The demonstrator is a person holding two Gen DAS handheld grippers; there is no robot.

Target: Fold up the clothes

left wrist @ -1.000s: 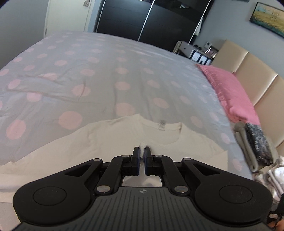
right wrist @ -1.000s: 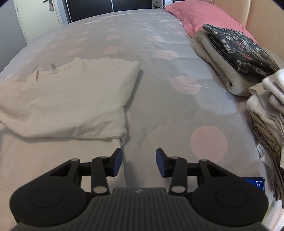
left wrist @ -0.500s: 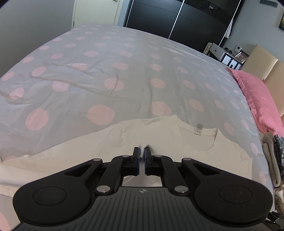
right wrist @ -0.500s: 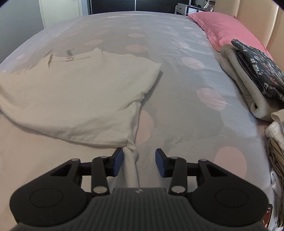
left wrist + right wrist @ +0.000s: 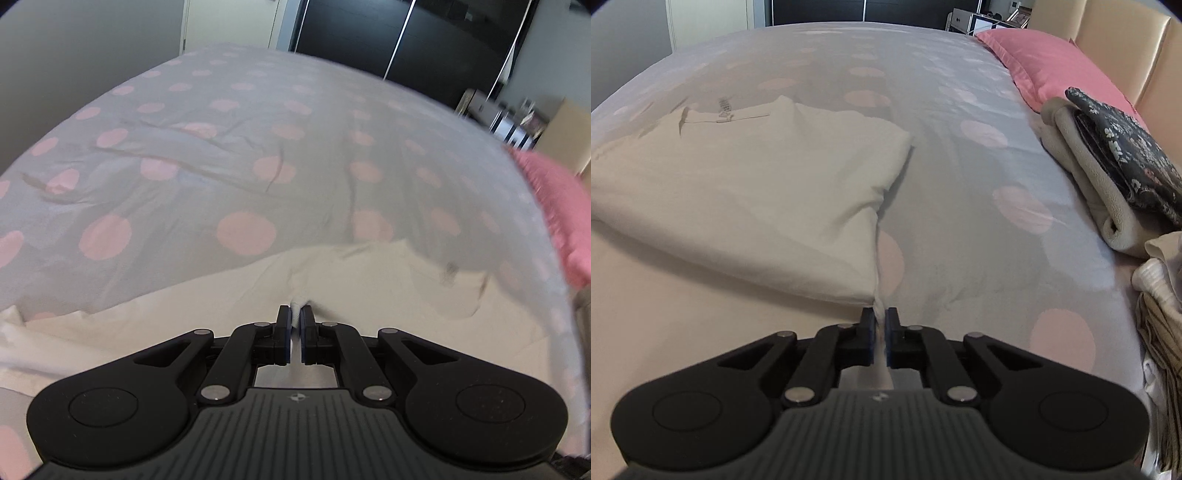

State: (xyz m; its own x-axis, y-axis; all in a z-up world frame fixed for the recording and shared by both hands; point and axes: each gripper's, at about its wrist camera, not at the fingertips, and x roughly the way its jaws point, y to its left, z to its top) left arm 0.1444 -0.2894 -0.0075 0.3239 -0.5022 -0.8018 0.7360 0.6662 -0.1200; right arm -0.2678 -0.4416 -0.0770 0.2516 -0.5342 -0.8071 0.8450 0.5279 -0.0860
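Note:
A white T-shirt (image 5: 757, 177) lies partly folded on the spotted bed cover (image 5: 960, 184), its collar label at the far left of the right wrist view. My right gripper (image 5: 881, 314) is closing its jaws on the shirt's near right corner, and the cloth is pinched between the pads. In the left wrist view the same T-shirt (image 5: 369, 280) spreads across the lower half, blurred at the right. My left gripper (image 5: 295, 312) is shut on a small raised fold of it.
A pink pillow (image 5: 1045, 62) lies by the beige headboard. A folded stack with a dark flowered piece (image 5: 1108, 166) and a loose pile of pale clothes (image 5: 1160, 295) sit at the right. Wrinkled cover (image 5: 221, 147) stretches toward a dark wardrobe (image 5: 406, 37).
The right gripper's jaws went from wide apart to closed on the shirt's corner. The left gripper swung left and lower, still pinching its fold, so the collar now sits farther right.

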